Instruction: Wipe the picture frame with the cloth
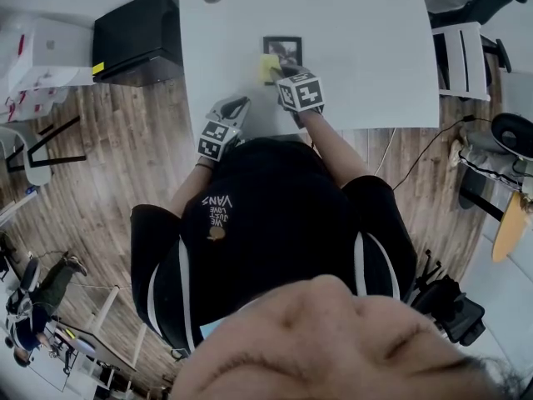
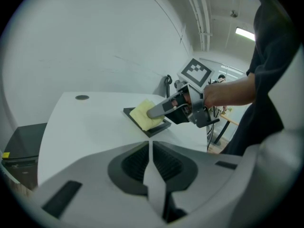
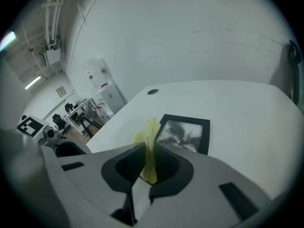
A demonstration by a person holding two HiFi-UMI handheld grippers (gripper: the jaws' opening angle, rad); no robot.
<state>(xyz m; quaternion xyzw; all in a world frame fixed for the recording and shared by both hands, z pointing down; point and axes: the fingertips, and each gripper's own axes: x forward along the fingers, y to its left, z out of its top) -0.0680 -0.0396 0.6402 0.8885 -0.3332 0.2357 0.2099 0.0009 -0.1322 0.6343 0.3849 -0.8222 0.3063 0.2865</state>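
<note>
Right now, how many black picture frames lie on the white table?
1. The black picture frame lies flat on the white table, mid-width, with the yellow cloth held by the right gripper resting on it. No other frame shows.

The left grey two-jaw tool (image 2: 151, 156) hovered with jaws pressed together, empty; the right grey tool (image 3: 147, 158), forearm stretched forward, pinched a yellow fabric cloth (image 3: 151, 129).

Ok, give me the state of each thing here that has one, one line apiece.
picture frame: lying flat, face up on the table, one side covered.
cloth: crumpled, resting on the frame, pinched between jaws.
right gripper: shut on the cloth.
left gripper: shut, empty, apart from the frame.
</note>
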